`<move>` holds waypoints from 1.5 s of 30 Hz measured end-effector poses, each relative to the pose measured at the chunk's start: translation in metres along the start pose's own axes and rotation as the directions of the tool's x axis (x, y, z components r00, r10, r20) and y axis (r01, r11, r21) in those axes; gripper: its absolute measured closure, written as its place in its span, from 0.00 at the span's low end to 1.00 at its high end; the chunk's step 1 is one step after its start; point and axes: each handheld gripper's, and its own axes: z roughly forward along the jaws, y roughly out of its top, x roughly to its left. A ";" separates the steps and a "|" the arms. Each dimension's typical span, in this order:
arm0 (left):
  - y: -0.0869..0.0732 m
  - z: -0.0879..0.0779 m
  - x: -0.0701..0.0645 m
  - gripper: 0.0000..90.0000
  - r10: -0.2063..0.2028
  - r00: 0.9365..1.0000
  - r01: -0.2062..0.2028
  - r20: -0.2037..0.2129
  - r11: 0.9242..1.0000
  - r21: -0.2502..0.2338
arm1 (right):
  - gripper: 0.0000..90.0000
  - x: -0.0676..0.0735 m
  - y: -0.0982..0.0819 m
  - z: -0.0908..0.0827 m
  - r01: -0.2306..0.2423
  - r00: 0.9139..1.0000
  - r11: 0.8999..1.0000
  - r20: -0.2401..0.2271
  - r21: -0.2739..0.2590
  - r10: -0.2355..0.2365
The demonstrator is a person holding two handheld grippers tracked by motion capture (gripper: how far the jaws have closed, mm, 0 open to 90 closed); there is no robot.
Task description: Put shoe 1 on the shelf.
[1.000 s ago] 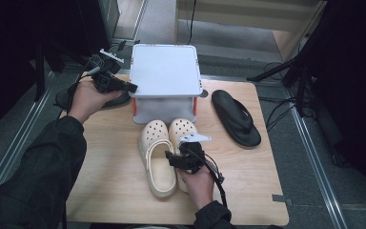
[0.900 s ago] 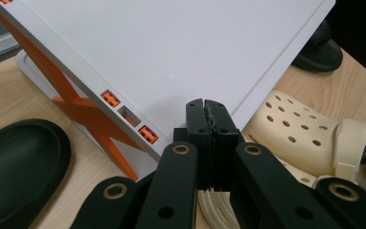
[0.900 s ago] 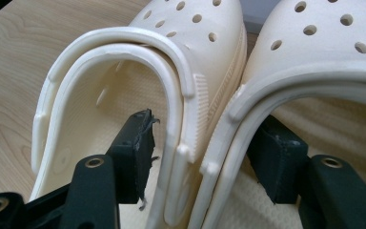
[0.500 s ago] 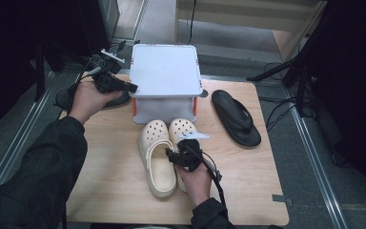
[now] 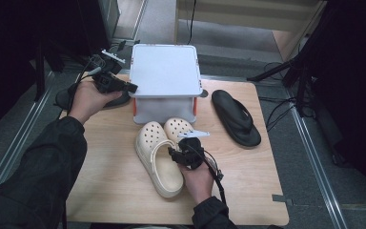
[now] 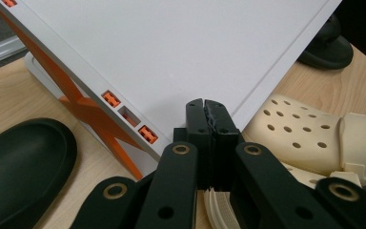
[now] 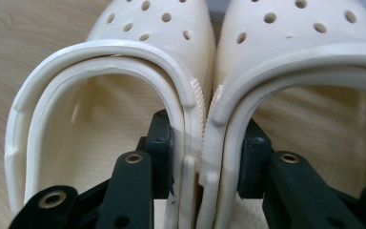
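Two cream clogs [image 5: 155,152] lie side by side on the wooden table [image 5: 100,167], toes toward a white box [image 5: 164,71]. My right gripper [image 5: 177,153] reaches into them from the heel end. Its jaws have just been closing. In the right gripper view one jaw sits inside the left clog [image 7: 100,119] and the other inside the right clog [image 7: 314,119]. The two inner walls are pinched between the pads [image 7: 164,143]. My left gripper [image 5: 131,87] hovers at the box's left edge, its jaws shut [image 6: 205,114] with nothing in them.
A black flip-flop [image 5: 236,117] lies to the right of the box. Its mate [image 6: 19,167] lies left of the box under my left hand. The box has orange clips [image 6: 109,98] on its side. Bare wood lies along the table's front and left.
My right gripper's jaws have drawn together around the clogs' adjoining inner walls. My left hand and its gripper have stayed where they were.
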 end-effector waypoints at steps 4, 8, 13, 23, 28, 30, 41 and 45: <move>0.000 0.000 0.000 1.00 0.000 1.000 0.000 -0.001 1.000 0.000 | 0.74 -0.006 0.005 -0.003 0.037 0.999 0.999 -0.019 0.019 -0.036; 0.000 0.000 0.000 1.00 0.001 1.000 -0.001 -0.001 1.000 0.000 | 0.74 -0.012 0.014 -0.007 0.075 0.993 0.997 -0.093 0.031 -0.072; 0.000 0.000 0.000 1.00 0.000 1.000 0.000 -0.001 1.000 0.000 | 0.74 -0.012 0.029 -0.016 0.161 0.975 0.987 -0.161 0.017 -0.156; -0.001 0.000 0.002 1.00 -0.003 1.000 0.003 0.009 1.000 -0.005 | 0.74 -0.025 0.057 -0.015 0.225 0.935 0.974 -0.277 -0.017 -0.221; -0.001 0.000 0.002 1.00 0.003 1.000 -0.003 0.009 1.000 -0.002 | 0.74 -0.034 0.067 -0.007 0.244 0.926 0.970 -0.295 -0.010 -0.236; -0.001 0.000 0.002 1.00 0.003 1.000 -0.003 0.010 1.000 -0.003 | 0.74 -0.037 0.071 -0.004 0.256 0.921 0.967 -0.302 -0.015 -0.248; -0.001 0.000 0.001 1.00 0.009 1.000 -0.009 0.007 1.000 -0.002 | 0.74 -0.058 0.088 0.018 0.228 0.937 0.973 -0.265 -0.024 -0.226; -0.001 0.000 0.001 1.00 0.012 1.000 -0.012 0.007 1.000 0.000 | 0.74 -0.062 0.088 0.025 0.212 0.952 0.977 -0.225 -0.015 -0.210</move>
